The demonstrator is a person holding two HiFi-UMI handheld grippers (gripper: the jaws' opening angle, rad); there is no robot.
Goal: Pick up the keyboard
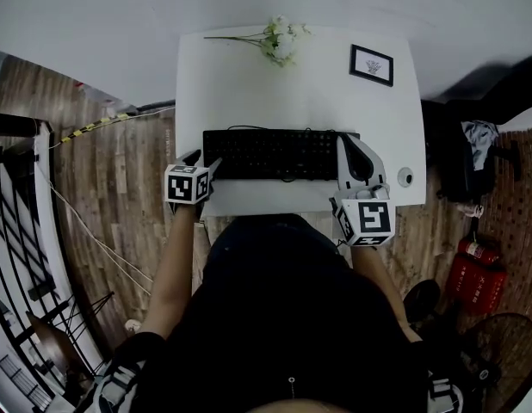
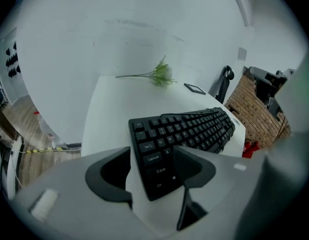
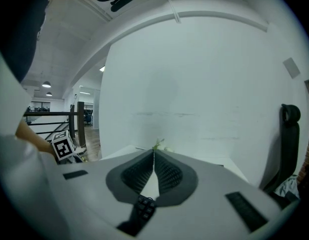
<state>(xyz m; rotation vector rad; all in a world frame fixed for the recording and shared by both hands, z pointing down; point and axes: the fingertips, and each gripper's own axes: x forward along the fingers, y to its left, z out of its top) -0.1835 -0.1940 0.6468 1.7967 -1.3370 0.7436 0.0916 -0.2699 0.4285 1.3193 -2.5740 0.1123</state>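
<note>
left claw: released, jaws wide, astride the left end of the keyboard, near the near-left corner of the worktop.
right claw: clenched on nothing, over the keyboard's right end.
keyboard: black, flat, parallel to the near edge.
flower sprig: far edge, middle.
picture frame: far-right corner.

Flower sprig — framed picture
</note>
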